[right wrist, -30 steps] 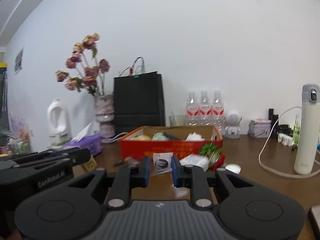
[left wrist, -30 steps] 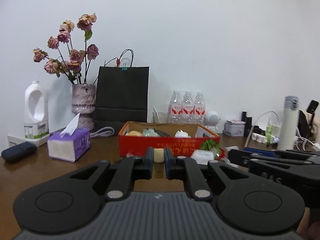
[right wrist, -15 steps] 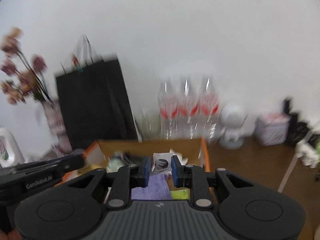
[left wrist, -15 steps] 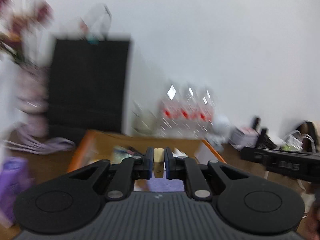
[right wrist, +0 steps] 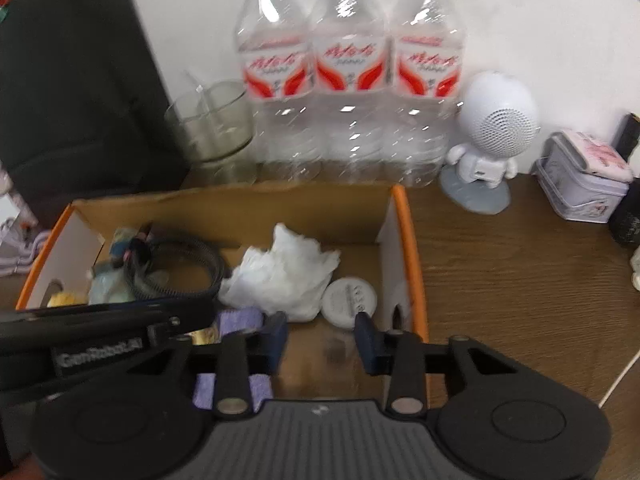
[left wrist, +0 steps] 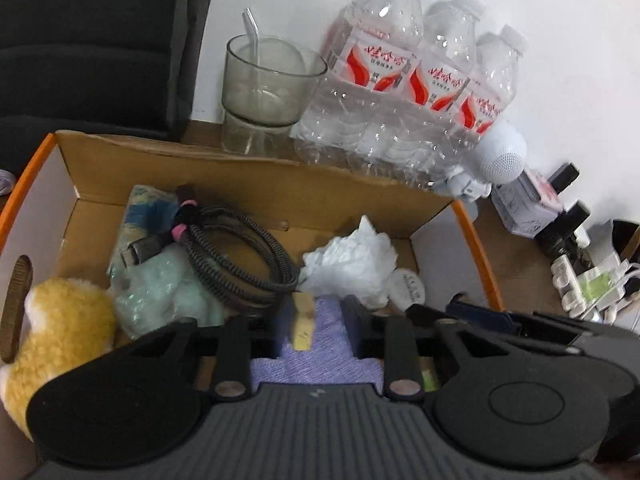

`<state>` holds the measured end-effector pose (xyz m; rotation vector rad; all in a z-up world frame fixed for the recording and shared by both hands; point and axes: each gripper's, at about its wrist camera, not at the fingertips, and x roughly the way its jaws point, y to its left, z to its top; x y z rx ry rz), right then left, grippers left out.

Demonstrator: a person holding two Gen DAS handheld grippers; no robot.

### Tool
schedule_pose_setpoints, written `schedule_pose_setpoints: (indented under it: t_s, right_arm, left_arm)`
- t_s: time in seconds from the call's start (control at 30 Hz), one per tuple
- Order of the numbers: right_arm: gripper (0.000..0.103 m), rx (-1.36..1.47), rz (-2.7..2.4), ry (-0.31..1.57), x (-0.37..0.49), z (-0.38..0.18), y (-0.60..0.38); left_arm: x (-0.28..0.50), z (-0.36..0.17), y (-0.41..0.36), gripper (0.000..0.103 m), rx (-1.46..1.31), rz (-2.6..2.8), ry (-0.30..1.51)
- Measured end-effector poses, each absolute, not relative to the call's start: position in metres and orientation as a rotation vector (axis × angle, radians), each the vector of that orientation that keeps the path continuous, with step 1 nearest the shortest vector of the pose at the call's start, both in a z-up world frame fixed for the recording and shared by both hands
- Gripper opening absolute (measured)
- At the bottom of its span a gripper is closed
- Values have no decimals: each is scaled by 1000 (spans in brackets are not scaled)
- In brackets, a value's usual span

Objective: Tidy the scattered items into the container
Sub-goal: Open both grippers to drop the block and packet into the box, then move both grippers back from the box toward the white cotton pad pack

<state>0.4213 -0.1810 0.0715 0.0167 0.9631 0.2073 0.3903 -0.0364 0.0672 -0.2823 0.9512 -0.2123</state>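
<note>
Container: cardboard box (left wrist: 248, 168) with orange rim, standing on the wooden tabletop (right wrist: 520, 264).

Contents seen from above:
- 1 coiled black braided cable (left wrist: 240, 256), left of centre.
- 1 crumpled white tissue (left wrist: 352, 264), just right of the cable.
- 1 round white lid-like disc (right wrist: 349, 301), touching the tissue, near the right wall.
- 1 pale green wrapped bundle (left wrist: 160, 296) under the cable's near edge.
- 1 yellow plush item (left wrist: 60, 320) at the left end.
- 1 purple cloth (left wrist: 328, 344) at the near side.

Left tool (left wrist: 316, 328): jaws just been opening, now parted; a small yellow block (left wrist: 303, 326) lies between them, beside the left pad, over the purple cloth. Whether the pad still touches it cannot be told.

Right tool (right wrist: 322, 344): jaws just been opening, now apart; between them only a blurred dark smudge over the box floor.

Behind the box: 3 water bottles (right wrist: 350, 80), 1 glass cup (left wrist: 268, 80), 1 white robot-shaped speaker (right wrist: 494, 132), 1 small tin (right wrist: 580, 176), 1 black bag (left wrist: 88, 40).
</note>
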Motion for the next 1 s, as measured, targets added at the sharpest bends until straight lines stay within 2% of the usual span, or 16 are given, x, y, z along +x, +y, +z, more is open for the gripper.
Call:
schedule_pose_setpoints:
  t_s: [0.07, 0.1, 0.13, 0.37, 0.43, 0.57, 0.63, 0.67, 0.77, 0.8, 0.9, 1.0]
  right_arm:
    - [46, 50, 219, 964, 424, 78, -187]
    - [52, 66, 226, 967, 425, 82, -190]
    - [60, 82, 234, 968, 427, 84, -193]
    - [71, 92, 271, 989, 421, 107, -186]
    - [79, 80, 271, 982, 414, 112, -185]
    - [80, 74, 259, 969, 392, 120, -187]
    - [81, 99, 278, 942, 377, 125, -190]
    - [82, 115, 291, 920, 368, 127, -191]
    - [83, 90, 288, 788, 334, 131, -188]
    - [84, 58, 278, 696, 317, 132, -186]
    - [94, -30, 252, 474, 273, 125, -185]
    - [94, -25, 257, 425, 253, 121, -186]
  left_arm:
    - [391, 75, -29, 56, -267, -220, 942]
    - [392, 79, -24, 69, -265, -214, 943]
    - [394, 82, -19, 71, -262, -215, 948]
    - [390, 108, 16, 82, -235, -86, 987]
    - [380, 111, 21, 82, -229, -55, 995]
    - [354, 121, 21, 84, -181, -28, 978]
    - [339, 126, 18, 95, -142, -12, 957]
    - [330, 129, 16, 96, -120, -2, 943]
    - [295, 137, 11, 98, -52, 40, 803]
    - [277, 139, 6, 103, -20, 68, 700]
    - [234, 131, -7, 103, 95, 106, 476]
    - [210, 127, -16, 103, 146, 95, 402]
